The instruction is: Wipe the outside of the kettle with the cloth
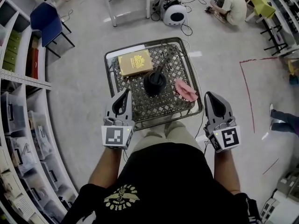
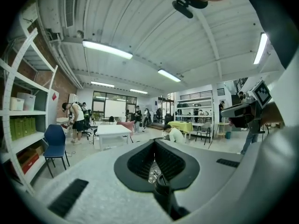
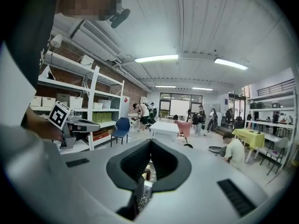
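Mesh table point(image 1: 145, 105) held a kettle point(image 1: 154, 82); cloth point(image 1: 186, 90) just right of it, box point(image 1: 134, 62) behind-left; left gripper point(image 1: 125, 94), right gripper point(image 1: 209, 96) hung nearside of kettle, both pressed together, empty.

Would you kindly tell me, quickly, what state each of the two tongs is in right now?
Left tongs: closed, holding nothing.
Right tongs: closed, holding nothing.
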Action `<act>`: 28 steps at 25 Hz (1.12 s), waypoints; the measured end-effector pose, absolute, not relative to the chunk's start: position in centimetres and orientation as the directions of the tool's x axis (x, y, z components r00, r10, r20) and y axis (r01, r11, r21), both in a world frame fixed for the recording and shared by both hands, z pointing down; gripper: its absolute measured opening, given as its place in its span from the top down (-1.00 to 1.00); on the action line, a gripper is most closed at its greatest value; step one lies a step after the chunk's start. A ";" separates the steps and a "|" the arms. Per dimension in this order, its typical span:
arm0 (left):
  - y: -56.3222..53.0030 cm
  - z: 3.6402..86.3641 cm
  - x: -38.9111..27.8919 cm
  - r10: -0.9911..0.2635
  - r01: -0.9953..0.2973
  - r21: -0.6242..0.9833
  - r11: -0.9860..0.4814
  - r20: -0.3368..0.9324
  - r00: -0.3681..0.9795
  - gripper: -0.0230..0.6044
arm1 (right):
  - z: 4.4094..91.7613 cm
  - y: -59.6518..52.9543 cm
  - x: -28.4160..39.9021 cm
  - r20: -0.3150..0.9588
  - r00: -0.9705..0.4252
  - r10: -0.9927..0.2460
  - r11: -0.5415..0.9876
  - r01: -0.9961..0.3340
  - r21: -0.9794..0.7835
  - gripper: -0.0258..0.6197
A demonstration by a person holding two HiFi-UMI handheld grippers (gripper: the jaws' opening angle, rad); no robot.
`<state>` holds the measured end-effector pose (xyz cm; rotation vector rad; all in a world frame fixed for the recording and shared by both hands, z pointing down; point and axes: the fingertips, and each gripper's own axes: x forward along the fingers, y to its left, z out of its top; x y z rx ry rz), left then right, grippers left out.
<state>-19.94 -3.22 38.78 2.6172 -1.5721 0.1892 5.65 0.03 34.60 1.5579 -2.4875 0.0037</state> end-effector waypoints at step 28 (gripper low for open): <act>-6.5 50.3 -11.9 -0.846 -0.956 0.158 -0.247 0.446 0.292 0.91 | 51.3 -9.5 12.1 0.471 -0.620 -0.627 0.656 -0.747 -0.110 0.89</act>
